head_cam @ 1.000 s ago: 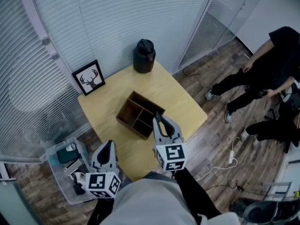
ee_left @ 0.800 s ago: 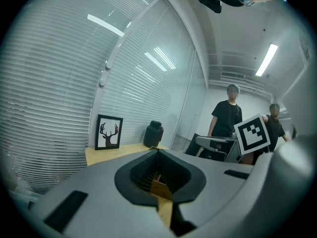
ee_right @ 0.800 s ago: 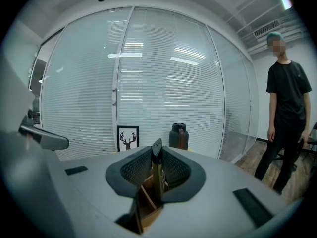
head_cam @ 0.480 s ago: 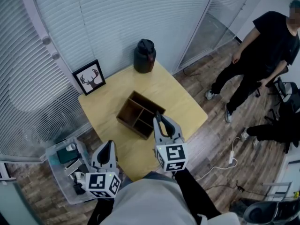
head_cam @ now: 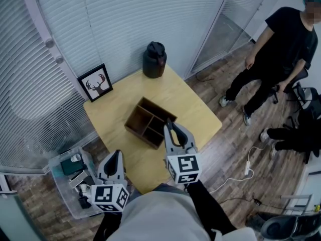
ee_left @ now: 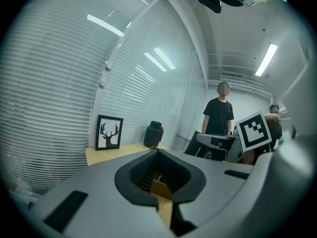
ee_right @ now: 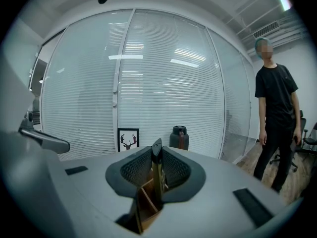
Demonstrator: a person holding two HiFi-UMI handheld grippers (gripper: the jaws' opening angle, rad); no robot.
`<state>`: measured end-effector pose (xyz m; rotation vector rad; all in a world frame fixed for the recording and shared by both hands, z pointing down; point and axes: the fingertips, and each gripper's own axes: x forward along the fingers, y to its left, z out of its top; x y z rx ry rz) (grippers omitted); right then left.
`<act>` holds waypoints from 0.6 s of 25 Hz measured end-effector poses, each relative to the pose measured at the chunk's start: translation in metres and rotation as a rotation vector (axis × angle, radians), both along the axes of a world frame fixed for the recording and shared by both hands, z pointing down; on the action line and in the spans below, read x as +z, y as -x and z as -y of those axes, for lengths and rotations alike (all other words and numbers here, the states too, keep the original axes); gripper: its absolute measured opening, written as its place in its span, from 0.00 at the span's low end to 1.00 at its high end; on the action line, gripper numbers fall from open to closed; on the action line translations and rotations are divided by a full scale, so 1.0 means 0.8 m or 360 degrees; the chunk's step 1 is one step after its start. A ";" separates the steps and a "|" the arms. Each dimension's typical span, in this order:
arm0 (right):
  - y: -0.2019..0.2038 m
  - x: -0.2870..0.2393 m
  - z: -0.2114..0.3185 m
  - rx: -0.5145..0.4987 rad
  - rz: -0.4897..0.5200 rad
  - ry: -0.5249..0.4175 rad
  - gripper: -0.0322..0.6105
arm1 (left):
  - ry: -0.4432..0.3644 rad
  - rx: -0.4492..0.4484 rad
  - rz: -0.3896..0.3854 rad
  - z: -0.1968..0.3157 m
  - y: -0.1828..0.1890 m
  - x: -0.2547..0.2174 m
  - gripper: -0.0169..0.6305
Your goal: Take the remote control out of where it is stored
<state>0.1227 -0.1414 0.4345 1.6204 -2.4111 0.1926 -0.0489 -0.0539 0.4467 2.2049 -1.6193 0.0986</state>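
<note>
Jaws of the right gripper (ee_right: 156, 150) clamp the remote control (ee_right: 157, 177) upright over the wooden organiser's (head_cam: 145, 119) near corner. We find the left gripper (ee_left: 157, 152) closed and empty, beside the table's (head_cam: 200, 119) near edge. Jug (head_cam: 154, 59) and picture frame (head_cam: 95, 83) stand beyond, well apart. A person (head_cam: 276, 49) stands on the floor at right.

Half-hidden remote control (ee_right: 157, 167), between jaws

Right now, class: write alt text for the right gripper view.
Fingers of the right gripper grip a slim dark remote control edge-on at a divided wooden box. Behind stand a deer picture, a dark jug and a person.
</note>
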 end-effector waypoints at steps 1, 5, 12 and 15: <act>0.000 -0.001 0.000 -0.0001 0.0001 -0.0002 0.16 | -0.0002 0.0000 -0.0001 0.000 0.000 0.000 0.04; 0.000 -0.002 -0.001 -0.0004 0.0002 -0.0011 0.16 | -0.0005 0.0000 0.0001 0.000 0.000 0.000 0.04; 0.001 -0.007 0.000 -0.0009 0.0003 -0.0028 0.16 | -0.0003 0.0006 0.0002 0.001 0.001 -0.001 0.04; 0.001 -0.011 0.000 -0.0003 0.0007 -0.0030 0.16 | -0.0003 0.0007 0.0004 0.001 0.001 -0.001 0.04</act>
